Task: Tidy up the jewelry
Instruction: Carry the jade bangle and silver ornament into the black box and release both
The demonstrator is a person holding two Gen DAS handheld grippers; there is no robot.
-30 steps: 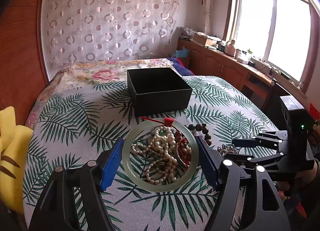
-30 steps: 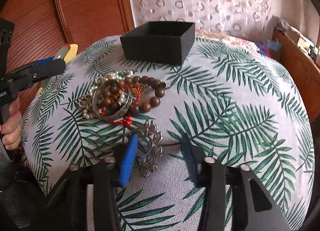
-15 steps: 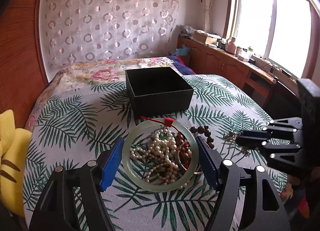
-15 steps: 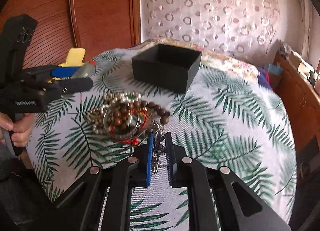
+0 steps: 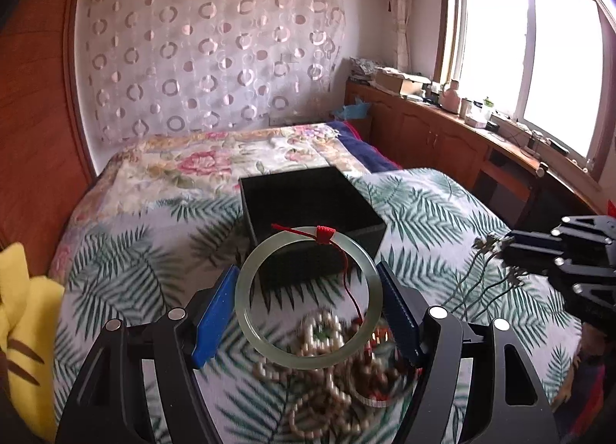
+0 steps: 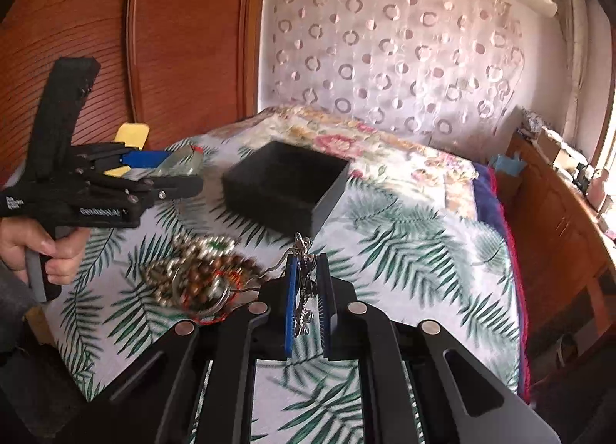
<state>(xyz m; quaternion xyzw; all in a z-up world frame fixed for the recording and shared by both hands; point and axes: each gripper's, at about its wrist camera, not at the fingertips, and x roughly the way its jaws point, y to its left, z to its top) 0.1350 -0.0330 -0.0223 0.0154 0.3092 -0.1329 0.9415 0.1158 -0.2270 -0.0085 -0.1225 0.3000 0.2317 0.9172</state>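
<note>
My left gripper (image 5: 308,301) is shut on a pale green jade bangle (image 5: 246,282) with a red cord, held in the air above the jewelry pile (image 5: 331,374). My right gripper (image 6: 308,286) is shut on a silver necklace (image 6: 304,290) whose chain trails down to the left. The open black box (image 5: 308,201) sits on the leaf-print bedspread just beyond the bangle; it also shows in the right wrist view (image 6: 287,186). The pile of pearl strands, brown beads and a silver bangle (image 6: 196,278) lies left of the right gripper. The left gripper (image 6: 169,182) shows there, left of the box.
A yellow cushion (image 5: 23,332) lies at the bed's left edge. A wooden headboard panel (image 6: 115,39) stands on the left. A wooden cabinet (image 5: 442,136) with clutter runs under the window on the right.
My left gripper has lifted the jade bangle off the pile toward the box. My right gripper closed on the silver necklace and raised it off the bedspread.
</note>
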